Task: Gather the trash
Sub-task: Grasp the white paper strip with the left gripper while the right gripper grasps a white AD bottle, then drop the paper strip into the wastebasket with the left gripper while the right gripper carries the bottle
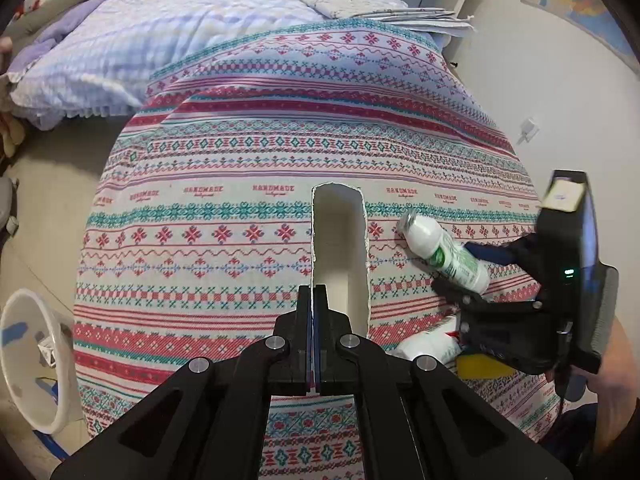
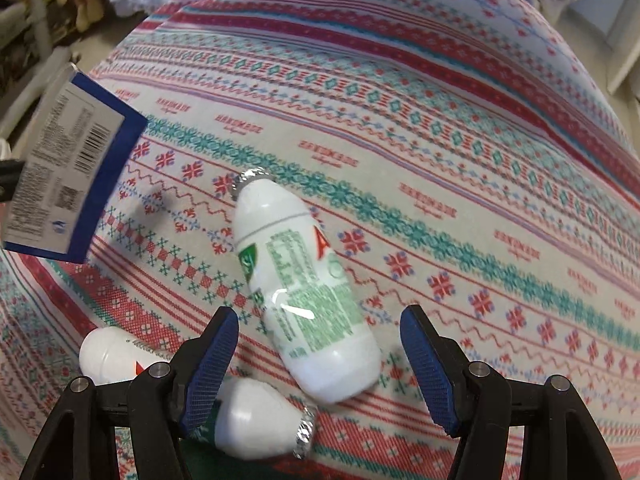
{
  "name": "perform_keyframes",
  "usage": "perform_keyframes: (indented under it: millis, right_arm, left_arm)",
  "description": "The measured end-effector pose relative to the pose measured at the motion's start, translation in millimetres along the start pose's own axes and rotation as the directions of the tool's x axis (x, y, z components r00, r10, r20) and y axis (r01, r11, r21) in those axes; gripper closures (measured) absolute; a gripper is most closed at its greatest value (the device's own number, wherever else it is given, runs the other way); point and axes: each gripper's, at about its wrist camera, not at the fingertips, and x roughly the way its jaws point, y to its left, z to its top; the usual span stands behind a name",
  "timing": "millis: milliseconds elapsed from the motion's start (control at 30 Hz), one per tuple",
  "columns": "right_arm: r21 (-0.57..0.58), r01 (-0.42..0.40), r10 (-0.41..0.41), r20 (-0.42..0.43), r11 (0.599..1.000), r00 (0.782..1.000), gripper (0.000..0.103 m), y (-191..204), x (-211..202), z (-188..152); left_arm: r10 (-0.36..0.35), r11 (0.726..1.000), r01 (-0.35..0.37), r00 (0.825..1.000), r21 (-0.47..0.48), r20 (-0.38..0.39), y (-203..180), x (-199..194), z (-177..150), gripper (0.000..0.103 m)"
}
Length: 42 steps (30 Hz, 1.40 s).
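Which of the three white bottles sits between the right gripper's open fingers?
The green-label bottle, foil cap pointing away, lies between the right gripper fingers. The other two lie left of it, beside and behind the left finger.

Left wrist view looks forward across patterned cloth toward bed. Right wrist view sits close above cloth, angled down. Both share white bottle.

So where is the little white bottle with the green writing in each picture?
Left wrist view: the white bottle with green print lies right of centre on the patterned cloth, beside the right gripper.
Right wrist view: the same bottle lies in the middle, between the open blue fingers.
Shared landmark: the HANDMADE lettering on the cloth.
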Motion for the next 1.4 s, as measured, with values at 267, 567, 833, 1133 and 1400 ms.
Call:
perform_keyframes:
  millis: [267, 567, 833, 1133, 1400]
  right_arm:
    - [-0.086, 0.034, -0.039, -0.052, 0.996, 0.998, 0.063, 19, 22, 11]
    - [0.010, -0.098, 0.097, 0.070, 0.995, 0.993, 0.065, 30, -22, 24]
    - [-0.035, -0.083, 0.088, 0.162, 0.996, 0.983, 0.065, 74, -44, 25]
    - [-0.051, -0.092, 0.100, 0.185, 0.994, 0.978, 0.065, 100, -40, 18]
    - [-0.060, -0.114, 0.123, 0.195, 0.992, 0.973, 0.065, 122, -36, 14]
  left_arm:
    - [-0.030, 0.998, 0.030, 0.999, -0.054, 0.013, 16, -12, -8, 0.103]
    - [-0.034, 0.994, 0.039, 0.998, -0.098, 0.053, 45, -33, -16, 0.103]
    - [0.012, 0.993, -0.004, 0.998, -0.117, 0.068, 71, -44, -26, 0.103]
    - [0.095, 0.987, -0.082, 0.991, -0.140, 0.089, 104, -60, -46, 0.103]
    - [0.122, 0.977, -0.106, 0.989, -0.184, 0.081, 142, -65, -62, 0.103]
